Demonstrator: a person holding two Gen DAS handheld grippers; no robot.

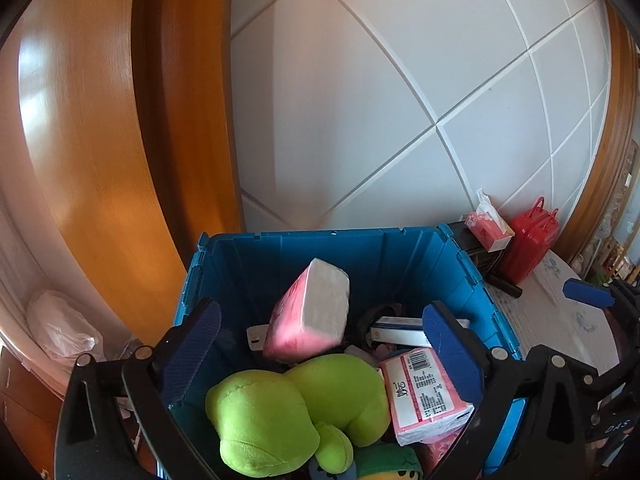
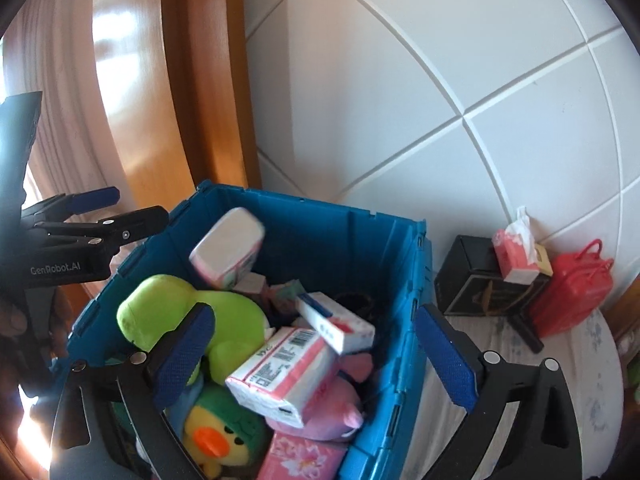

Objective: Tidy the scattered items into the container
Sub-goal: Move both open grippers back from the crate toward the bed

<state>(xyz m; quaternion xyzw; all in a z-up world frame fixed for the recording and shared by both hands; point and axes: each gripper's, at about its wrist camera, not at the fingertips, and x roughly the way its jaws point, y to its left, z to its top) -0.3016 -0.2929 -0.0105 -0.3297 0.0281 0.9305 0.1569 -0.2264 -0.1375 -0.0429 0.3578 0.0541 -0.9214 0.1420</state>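
At the bottom of both wrist views my tools hang over the blue crate (image 1: 304, 248). The left gripper (image 1: 320, 352) stands released, nothing between its pads; the right gripper (image 2: 312, 360) likewise gapes empty. In the centre of the left view a pink tissue pack (image 1: 308, 312) is blurred and tilted above the heap, and in the right view a white and red box (image 2: 336, 320) looks blurred too, so I judge both are dropping. The green plush (image 1: 296, 404) already crowds the pile; either piece may bounce off it and tip over the rim. Right of the crate, a tissue box (image 2: 516, 256) and red case (image 2: 572, 288) are not yet inside.
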